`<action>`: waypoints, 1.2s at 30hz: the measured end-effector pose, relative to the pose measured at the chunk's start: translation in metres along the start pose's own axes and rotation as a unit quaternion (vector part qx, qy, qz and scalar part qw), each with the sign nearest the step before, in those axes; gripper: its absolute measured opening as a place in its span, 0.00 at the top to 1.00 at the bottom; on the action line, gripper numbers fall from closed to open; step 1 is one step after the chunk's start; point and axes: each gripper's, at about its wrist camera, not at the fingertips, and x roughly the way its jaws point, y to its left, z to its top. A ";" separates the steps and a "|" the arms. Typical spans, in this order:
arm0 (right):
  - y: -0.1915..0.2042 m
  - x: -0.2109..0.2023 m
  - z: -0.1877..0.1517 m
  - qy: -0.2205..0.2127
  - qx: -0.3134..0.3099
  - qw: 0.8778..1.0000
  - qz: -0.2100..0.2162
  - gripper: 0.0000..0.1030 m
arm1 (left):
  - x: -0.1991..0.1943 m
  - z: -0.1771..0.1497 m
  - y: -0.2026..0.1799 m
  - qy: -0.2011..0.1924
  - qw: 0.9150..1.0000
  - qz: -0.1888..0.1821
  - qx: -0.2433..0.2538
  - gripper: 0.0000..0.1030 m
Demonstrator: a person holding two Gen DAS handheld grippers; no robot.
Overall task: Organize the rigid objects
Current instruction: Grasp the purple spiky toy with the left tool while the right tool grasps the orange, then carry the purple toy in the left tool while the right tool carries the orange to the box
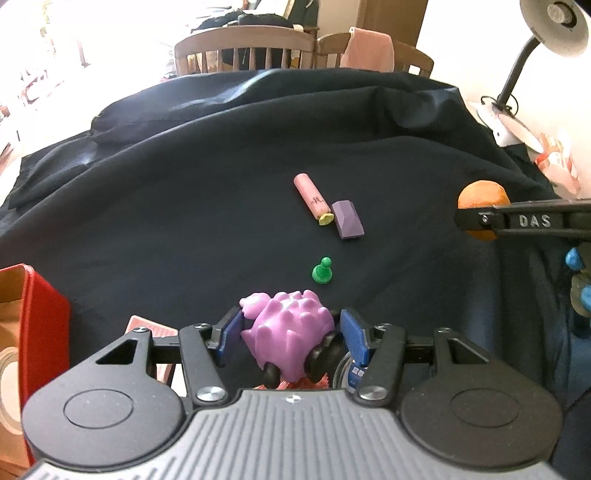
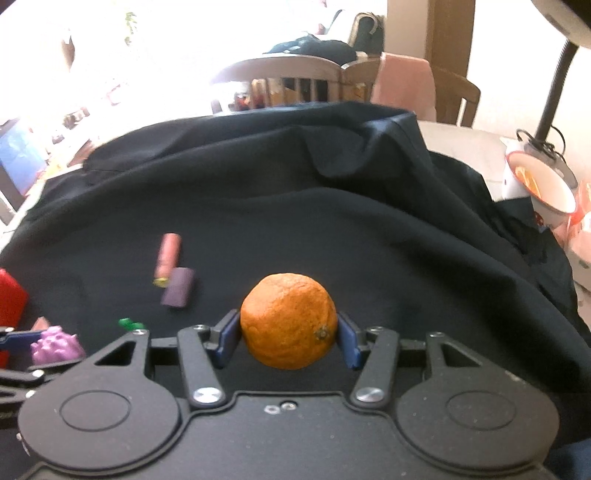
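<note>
Toys and small pieces lie scattered on a dark cloth (image 1: pixel 184 192) that covers the table. Nearest, the left gripper (image 1: pixel 291 334) grasps a pink spiky toy car (image 1: pixel 286 332) with black wheels; its blue pads press the toy's two sides, and the toy is tipped with its wheels toward the camera. Off to the right, the right gripper (image 2: pixel 290 334) clamps an orange (image 2: pixel 289 320) between its blue pads, holding it clear of the cloth; in the left wrist view the same fruit shows at the right edge, pinched by a black finger.

Just beyond the toy car a green pawn (image 1: pixel 322 271) stands upright on the cloth. Farther out, a pink cylinder (image 1: pixel 311 197) with a yellow tip lies flat, its tip touching or just beside a purple block (image 1: pixel 347 219).

At the near left stands a red box (image 1: pixel 44 325), open at the top. At the far right a desk lamp (image 1: pixel 554 29) on a black gooseneck leans over the table's edge, with a white bowl (image 2: pixel 543 188) rimmed in red near its base. Wooden chairs (image 1: pixel 243 48) stand behind the far side, one draped with a pink cloth (image 1: pixel 367 48).
</note>
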 end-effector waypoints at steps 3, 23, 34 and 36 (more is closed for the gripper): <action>0.011 -0.016 -0.003 -0.008 -0.014 1.000 0.011 0.48 | -0.010 -0.003 0.005 -0.002 1.000 0.004 -0.008 0.45; 0.096 -0.098 -0.018 -0.030 -0.074 0.991 0.103 0.48 | -0.100 -0.037 0.063 -0.037 0.997 0.008 -0.063 0.45; 0.166 -0.100 -0.021 -0.022 -0.111 0.983 0.142 0.48 | -0.138 -0.059 0.127 -0.047 0.994 0.022 -0.096 0.45; 0.182 -0.098 -0.021 -0.020 -0.119 0.982 0.146 0.48 | -0.141 -0.063 0.142 -0.047 0.993 0.028 -0.104 0.45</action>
